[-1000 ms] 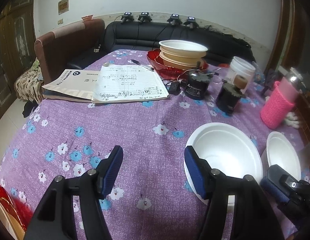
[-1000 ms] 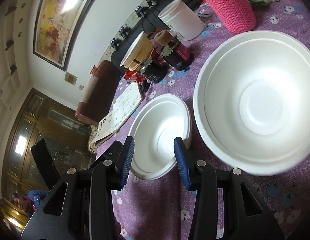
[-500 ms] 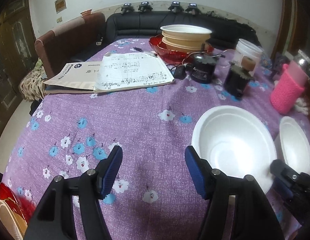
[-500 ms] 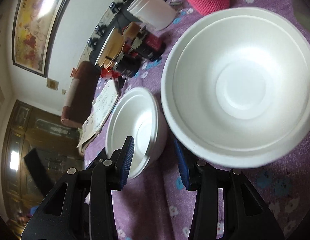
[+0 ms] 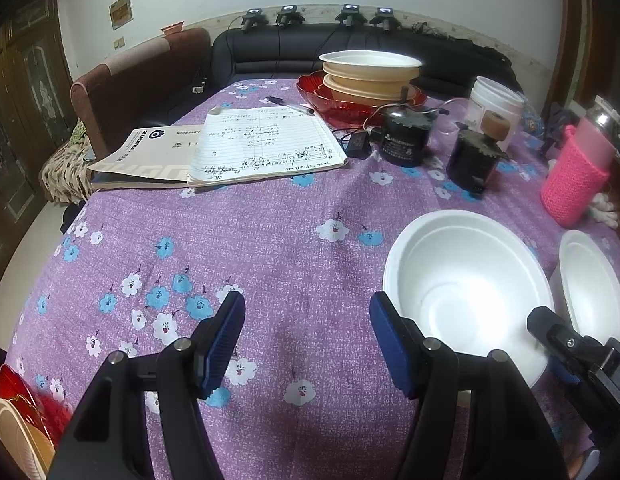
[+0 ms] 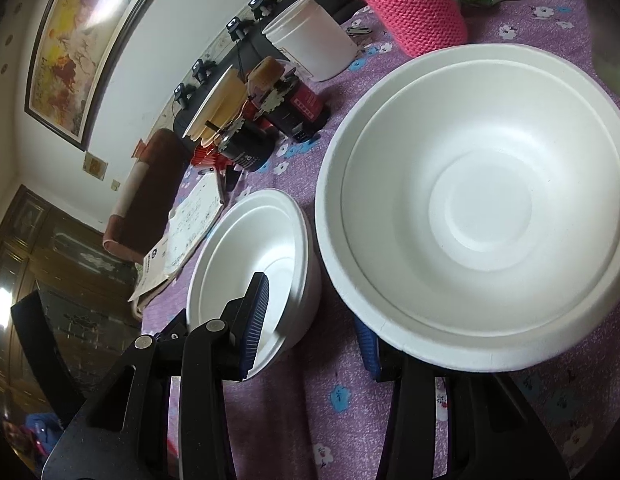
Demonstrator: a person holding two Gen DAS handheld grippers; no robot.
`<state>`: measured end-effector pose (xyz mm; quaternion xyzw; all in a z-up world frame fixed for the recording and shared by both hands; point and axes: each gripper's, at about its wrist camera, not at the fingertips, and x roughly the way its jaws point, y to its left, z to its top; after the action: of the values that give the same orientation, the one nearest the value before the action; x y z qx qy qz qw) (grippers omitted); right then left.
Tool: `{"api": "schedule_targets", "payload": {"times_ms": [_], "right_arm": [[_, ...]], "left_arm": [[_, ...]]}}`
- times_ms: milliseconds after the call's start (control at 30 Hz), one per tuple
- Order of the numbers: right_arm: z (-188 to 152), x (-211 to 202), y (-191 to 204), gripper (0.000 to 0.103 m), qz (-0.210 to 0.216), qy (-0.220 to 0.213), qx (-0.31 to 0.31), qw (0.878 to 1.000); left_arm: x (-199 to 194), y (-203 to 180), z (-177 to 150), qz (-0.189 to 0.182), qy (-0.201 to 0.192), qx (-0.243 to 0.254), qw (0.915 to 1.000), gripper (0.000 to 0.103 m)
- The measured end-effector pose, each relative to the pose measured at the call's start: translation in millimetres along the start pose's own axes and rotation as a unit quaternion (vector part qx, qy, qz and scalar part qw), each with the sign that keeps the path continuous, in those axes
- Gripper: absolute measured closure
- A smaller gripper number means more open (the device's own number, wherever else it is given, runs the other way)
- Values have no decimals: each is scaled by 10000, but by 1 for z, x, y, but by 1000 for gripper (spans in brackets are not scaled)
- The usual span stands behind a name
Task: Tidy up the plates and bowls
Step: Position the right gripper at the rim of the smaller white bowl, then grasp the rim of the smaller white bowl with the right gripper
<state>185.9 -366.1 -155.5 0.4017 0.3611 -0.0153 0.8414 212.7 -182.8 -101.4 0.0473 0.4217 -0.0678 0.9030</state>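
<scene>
Right wrist view is showing 2 white foam bowls (image 6: pixel 482 208) sitting near the desk's (image 6: pixel 338 400) near edge, light, crushable; take the rim gently. Right claw (image 6: pixel 310 320) is spreading, straddling bare cloth between them; left claw (image 5: pixel 305 340) spreading too.

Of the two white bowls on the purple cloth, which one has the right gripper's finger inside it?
The smaller white bowl: the right gripper has one finger over its rim. The larger white bowl beside it holds nothing.
</scene>
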Motion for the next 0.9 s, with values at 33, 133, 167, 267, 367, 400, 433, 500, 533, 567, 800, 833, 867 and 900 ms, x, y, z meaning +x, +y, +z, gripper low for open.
{"api": "schedule_targets", "payload": {"times_ms": [33, 133, 167, 267, 367, 400, 433, 500, 533, 567, 800, 833, 867, 900], "right_arm": [[0, 0, -1, 62, -12, -12, -6, 10000], [0, -1, -1, 62, -39, -35, -24, 10000], [-1, -1, -2, 62, -40, -40, -21, 10000], [0, -1, -2, 62, -44, -43, -25, 10000], [-1, -2, -1, 62, -64, -67, -39, 9999], [-1, -2, -2, 62, -71, -75, -44, 9999], [-1, -3, -2, 62, -80, -86, -49, 9999], [-1, -3, -2, 62, -111, -112, -83, 9998], [-2, -3, -1, 62, -130, -127, -109, 9998], [-2, -4, 0, 62, -143, -149, -129, 9997], [-4, -8, 3, 62, -189, -276, -242, 9991], [-4, -8, 4, 62, -191, -271, -278, 9991], [-4, -8, 5, 62, -193, -267, -308, 9990], [-5, -8, 6, 62, -199, -271, -336, 9989]], "left_arm": [[0, 0, 0, -1, 4, -4, 10000, 38], [1, -1, 0, 20, 15, 3, 10000, 38], [1, -1, -1, 26, 14, 5, 10000, 38], [2, -1, -1, 23, 20, -2, 10000, 38], [2, -1, -1, 20, 24, -10, 10000, 38], [2, -1, -1, 24, 25, -10, 10000, 38], [2, -1, -1, 27, 23, -13, 10000, 38], [3, 0, -1, 21, 21, -31, 10000, 38], [3, 0, -1, 17, 21, -38, 10000, 38], [3, 0, -1, 18, 22, -40, 10000, 37], [-3, 2, 0, -230, -117, -163, 9995, 34], [-4, 2, 0, -262, -157, -167, 9994, 33], [-7, 2, 0, -323, -236, -179, 9990, 33], [-10, 2, 1, -354, -285, -186, 9988, 32]]}}
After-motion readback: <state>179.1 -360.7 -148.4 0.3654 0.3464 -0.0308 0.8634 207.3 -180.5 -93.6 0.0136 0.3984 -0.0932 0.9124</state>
